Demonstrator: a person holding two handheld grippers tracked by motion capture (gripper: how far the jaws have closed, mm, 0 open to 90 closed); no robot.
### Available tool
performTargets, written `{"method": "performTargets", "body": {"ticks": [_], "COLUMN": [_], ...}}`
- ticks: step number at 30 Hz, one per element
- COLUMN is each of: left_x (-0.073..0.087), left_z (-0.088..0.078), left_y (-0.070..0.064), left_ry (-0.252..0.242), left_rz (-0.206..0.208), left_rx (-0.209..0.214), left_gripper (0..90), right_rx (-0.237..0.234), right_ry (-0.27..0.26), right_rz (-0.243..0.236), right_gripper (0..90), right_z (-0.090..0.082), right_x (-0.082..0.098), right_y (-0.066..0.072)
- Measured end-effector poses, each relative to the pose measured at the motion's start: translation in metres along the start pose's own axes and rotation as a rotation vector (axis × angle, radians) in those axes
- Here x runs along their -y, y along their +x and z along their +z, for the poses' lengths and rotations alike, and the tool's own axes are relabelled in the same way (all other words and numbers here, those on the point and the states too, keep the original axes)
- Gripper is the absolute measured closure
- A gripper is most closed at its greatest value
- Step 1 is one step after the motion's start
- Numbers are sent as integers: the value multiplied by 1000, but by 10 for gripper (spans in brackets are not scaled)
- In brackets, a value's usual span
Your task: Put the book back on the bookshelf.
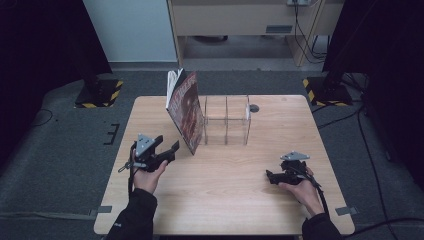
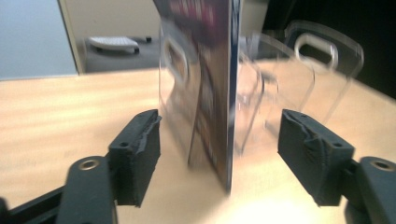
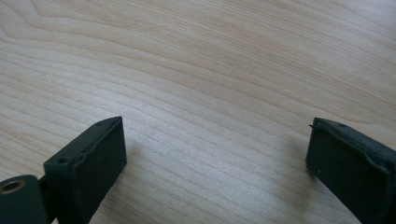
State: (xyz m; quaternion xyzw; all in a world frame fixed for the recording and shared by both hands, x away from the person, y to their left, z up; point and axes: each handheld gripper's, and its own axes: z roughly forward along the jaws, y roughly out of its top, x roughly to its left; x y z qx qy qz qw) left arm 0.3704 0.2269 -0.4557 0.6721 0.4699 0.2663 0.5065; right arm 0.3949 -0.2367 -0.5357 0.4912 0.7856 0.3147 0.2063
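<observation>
Book [image 1: 186,111] leaning against clear rack [image 1: 227,120] at twelve o'clock could topple if bumped by wide-open left gripper [image 1: 170,150]; right gripper [image 1: 272,176] rests open, empty.

A book [image 1: 185,111] stands tilted on the table [image 1: 235,200], leaning against the left end of a clear rack [image 1: 227,120]. The left gripper [image 1: 169,151] lies just left of the book's lower edge, near it but apart, jaws spread and pointing toward the book. The right gripper [image 1: 270,177] rests on the table well right of the book and nearer the person, pointing left, a hand around it.
</observation>
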Motion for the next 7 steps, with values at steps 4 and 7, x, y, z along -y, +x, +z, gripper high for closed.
{"method": "performTargets", "body": {"ticks": [4, 7], "left_x": [25, 40], "left_z": [-7, -6], "left_y": [4, 8], "left_ry": [75, 139], "left_rz": [11, -7], "left_rx": [7, 10], "left_gripper": [250, 237], "right_rx": [1, 2], "right_ry": [-7, -9], "right_rz": [4, 5], "right_gripper": [63, 64], "right_z": [-3, -7], "right_x": [0, 0], "right_y": [-3, -5]}}
